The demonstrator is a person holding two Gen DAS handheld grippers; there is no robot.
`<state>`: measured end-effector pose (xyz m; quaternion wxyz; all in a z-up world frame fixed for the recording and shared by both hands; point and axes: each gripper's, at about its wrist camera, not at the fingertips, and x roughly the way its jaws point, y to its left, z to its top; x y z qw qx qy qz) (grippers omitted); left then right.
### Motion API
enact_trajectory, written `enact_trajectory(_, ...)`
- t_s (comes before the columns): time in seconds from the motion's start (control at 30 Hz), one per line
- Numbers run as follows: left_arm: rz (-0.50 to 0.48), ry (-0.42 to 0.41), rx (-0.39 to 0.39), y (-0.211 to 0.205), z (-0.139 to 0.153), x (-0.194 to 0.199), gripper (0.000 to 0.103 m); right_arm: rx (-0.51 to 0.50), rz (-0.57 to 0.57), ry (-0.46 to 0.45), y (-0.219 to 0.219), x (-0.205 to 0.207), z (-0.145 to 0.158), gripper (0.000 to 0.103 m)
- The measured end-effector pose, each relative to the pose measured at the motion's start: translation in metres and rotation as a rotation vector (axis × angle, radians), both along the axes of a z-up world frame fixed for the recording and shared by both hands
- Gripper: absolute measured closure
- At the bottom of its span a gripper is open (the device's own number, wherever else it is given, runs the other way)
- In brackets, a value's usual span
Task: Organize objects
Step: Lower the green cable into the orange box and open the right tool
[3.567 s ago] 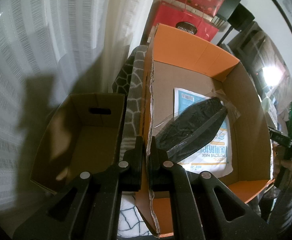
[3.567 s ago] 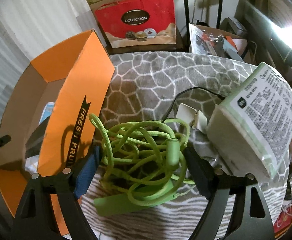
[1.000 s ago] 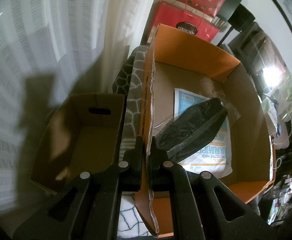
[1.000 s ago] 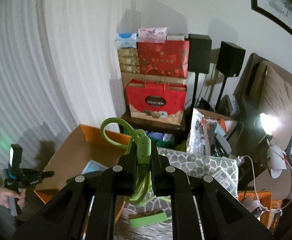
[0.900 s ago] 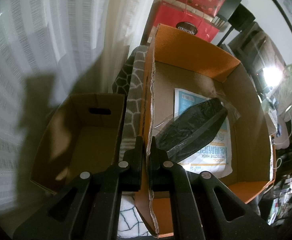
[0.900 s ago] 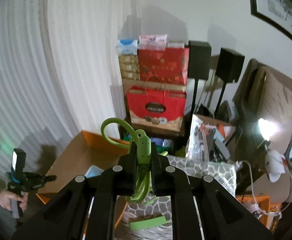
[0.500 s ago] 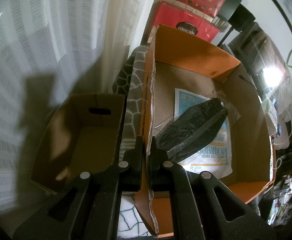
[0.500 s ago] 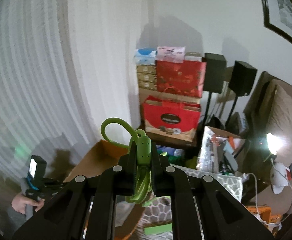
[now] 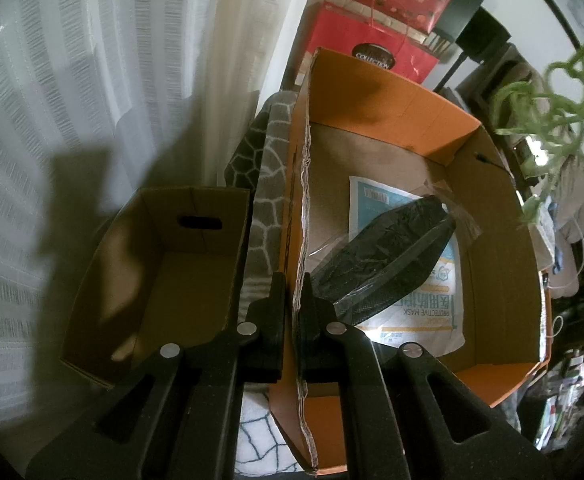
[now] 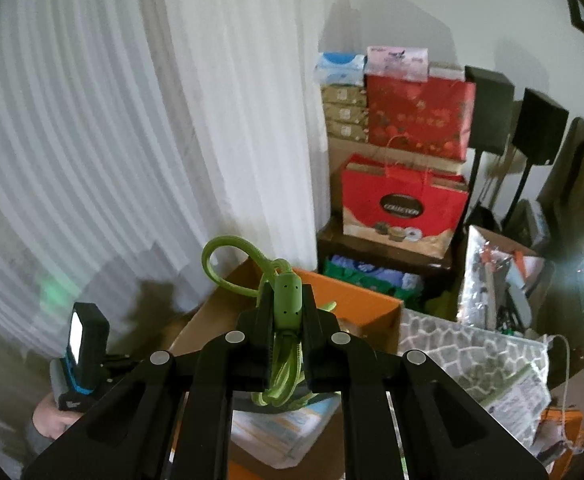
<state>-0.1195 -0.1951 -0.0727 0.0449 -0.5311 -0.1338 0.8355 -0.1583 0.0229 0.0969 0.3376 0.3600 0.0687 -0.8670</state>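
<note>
Green cable [image 10: 288, 304], tangled and braided, hangs pinched in my right tongs [image 10: 287, 312], its loose loops trailing below and above the orange box [image 9: 391, 92]. That box lies straight ahead and beneath, so the drop is downward. My left tongs [image 9: 292, 296] are clamped narrow on the box's torn near wall, steadying it. Inside lie a mask packet [image 9: 419, 312] and a black bagged item [image 9: 387, 256].

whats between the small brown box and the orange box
A strip of grey stone-patterned cloth runs between the brown box and the orange box, seen in the left wrist view.
</note>
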Motion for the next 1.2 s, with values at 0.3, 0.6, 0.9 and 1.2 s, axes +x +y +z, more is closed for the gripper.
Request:
enact_trajectory(0.3, 0.003, 0.000, 0.004, 0.000, -0.001, 0.000, 0.098, 0.003, 0.022, -0.062, -0.033, -0.016, -0.052, 0.093)
enact_trajectory(0.6, 0.004, 0.000, 0.008, -0.001, -0.001, 0.000, 0.098, -0.014, 0.035, -0.112, -0.064, -0.030, -0.096, 0.091)
enact_trajectory(0.9, 0.005, 0.001, 0.006, 0.000, -0.001, -0.001, 0.098, 0.045, 0.015, -0.116, -0.063, -0.033, -0.109, 0.047)
enact_trajectory(1.2, 0.004, 0.002, 0.003, 0.000, -0.001, -0.001, 0.098, 0.088, 0.000, -0.044, -0.029, -0.021, -0.080, 0.047)
